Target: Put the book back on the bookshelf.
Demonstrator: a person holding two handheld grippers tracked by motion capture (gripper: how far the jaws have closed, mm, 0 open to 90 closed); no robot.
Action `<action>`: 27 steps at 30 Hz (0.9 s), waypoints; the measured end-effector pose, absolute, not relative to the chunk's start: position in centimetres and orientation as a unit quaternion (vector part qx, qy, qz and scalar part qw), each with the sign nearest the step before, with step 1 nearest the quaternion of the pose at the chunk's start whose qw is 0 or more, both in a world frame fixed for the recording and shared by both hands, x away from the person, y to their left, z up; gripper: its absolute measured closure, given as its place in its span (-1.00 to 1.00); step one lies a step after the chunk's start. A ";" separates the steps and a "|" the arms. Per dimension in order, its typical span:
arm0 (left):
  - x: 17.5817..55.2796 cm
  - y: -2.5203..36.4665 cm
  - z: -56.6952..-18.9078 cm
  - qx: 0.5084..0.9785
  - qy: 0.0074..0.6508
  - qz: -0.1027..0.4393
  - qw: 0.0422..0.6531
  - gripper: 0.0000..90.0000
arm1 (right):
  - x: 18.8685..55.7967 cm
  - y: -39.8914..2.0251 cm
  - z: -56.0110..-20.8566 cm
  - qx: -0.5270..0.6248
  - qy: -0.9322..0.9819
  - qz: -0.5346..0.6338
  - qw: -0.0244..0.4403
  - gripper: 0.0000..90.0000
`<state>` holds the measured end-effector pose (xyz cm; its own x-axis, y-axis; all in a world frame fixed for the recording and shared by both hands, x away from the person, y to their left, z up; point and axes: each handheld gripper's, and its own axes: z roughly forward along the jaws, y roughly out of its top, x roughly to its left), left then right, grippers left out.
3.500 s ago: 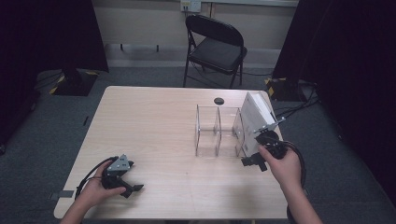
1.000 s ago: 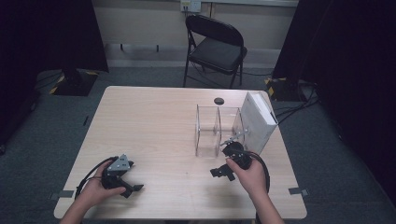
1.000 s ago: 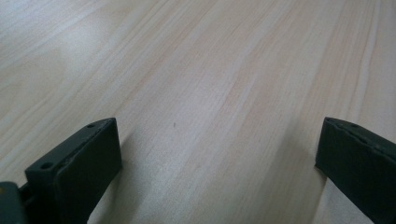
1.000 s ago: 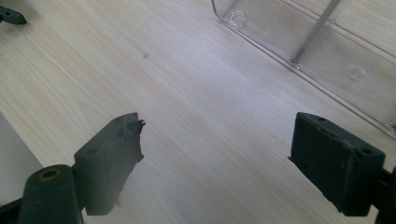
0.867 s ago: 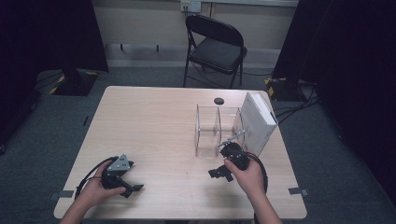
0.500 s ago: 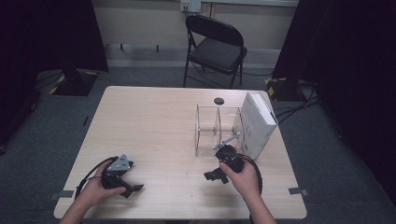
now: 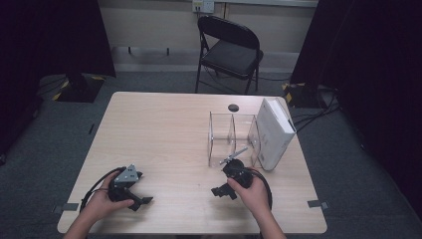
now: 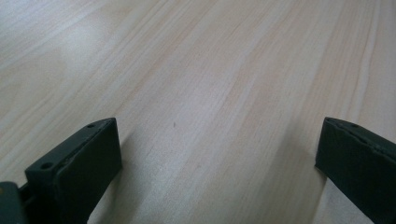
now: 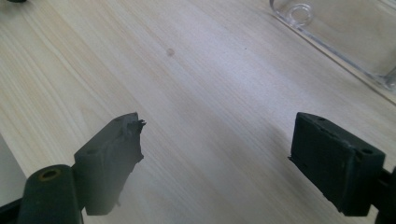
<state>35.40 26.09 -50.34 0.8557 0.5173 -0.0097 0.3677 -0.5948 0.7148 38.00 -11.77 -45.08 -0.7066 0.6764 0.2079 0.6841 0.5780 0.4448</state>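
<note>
The right gripper (image 7: 222, 191) has its jaws spread wide over bare table (image 9: 196, 93), nothing between them. The clear acrylic divider rack (image 7: 233, 137) stands just beyond it, apart from the jaws, its base corner at the right gripper view's upper right. A white binder (image 7: 273, 133) leans against the rack's far side. The left gripper (image 7: 139, 199) rests near the table's front left, jaws likewise spread and empty.
</note>
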 end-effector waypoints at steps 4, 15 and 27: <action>35.4 26.1 -50.3 0.887 0.249 0.100 0.375 -1.00 | 37.8 -11.3 -45.7 -0.375 -0.892 -0.250 0.004 -0.65; 35.4 26.1 -50.3 0.887 0.249 0.100 0.375 -1.00 | 37.6 -10.1 -47.0 -0.361 -0.901 -0.240 -0.005 -0.67; 35.4 26.1 -50.4 0.887 0.249 0.099 0.376 -1.00 | 37.2 -9.2 -47.4 -0.342 -0.907 -0.246 -0.032 -0.72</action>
